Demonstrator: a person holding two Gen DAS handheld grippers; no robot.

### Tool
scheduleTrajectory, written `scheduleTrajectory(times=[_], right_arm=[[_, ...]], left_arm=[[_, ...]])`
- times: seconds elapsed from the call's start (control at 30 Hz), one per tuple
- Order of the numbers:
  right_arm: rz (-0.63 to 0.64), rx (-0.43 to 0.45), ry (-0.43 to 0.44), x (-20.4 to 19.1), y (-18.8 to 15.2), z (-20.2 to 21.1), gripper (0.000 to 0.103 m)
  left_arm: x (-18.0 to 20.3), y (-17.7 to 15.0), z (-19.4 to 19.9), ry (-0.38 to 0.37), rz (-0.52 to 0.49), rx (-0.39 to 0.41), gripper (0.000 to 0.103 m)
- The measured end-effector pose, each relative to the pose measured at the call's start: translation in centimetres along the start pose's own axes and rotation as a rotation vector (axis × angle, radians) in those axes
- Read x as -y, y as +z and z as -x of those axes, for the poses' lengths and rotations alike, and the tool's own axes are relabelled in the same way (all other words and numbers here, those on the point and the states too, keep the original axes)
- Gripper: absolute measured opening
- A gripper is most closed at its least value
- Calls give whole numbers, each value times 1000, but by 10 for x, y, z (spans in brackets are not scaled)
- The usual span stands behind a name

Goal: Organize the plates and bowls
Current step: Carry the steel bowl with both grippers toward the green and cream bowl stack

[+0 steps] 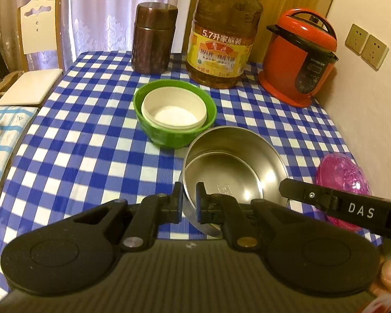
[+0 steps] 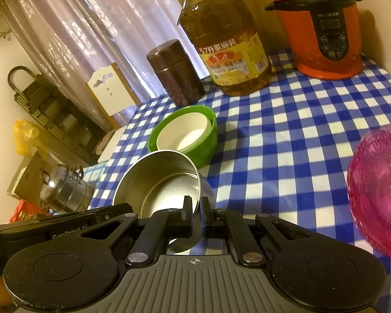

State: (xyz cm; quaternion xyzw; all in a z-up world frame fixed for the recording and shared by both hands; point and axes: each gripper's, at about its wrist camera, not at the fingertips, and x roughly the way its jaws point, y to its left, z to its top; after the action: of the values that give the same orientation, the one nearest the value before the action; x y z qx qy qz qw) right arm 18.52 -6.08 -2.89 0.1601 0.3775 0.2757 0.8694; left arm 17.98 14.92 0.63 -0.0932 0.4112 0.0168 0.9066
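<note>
Both grippers' fingers clamp steel bowl (image 1: 237,167) rim: left gripper (image 1: 189,198), right gripper (image 2: 196,215).

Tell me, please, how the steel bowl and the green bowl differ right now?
The steel bowl is bare shiny metal; the green bowl is matte green. The steel bowl is empty, whereas the green bowl holds a white bowl nested inside. The left gripper and right gripper pinch the steel bowl's rim; the green bowl sits untouched on the checked tablecloth. Both are round, open side up.

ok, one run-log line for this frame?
left gripper: shut on steel bowl rim | right gripper: shut on same rim | white bowl nested in green bowl | pink bowl: on table, untouched
</note>
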Motion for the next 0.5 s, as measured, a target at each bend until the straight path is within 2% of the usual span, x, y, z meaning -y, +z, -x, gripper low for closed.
scheduleTrajectory(times=[0.5], right_arm=[[0, 47, 16, 11, 39, -24, 5]], left_arm=[[-2, 39, -23, -5, 40, 65, 8]])
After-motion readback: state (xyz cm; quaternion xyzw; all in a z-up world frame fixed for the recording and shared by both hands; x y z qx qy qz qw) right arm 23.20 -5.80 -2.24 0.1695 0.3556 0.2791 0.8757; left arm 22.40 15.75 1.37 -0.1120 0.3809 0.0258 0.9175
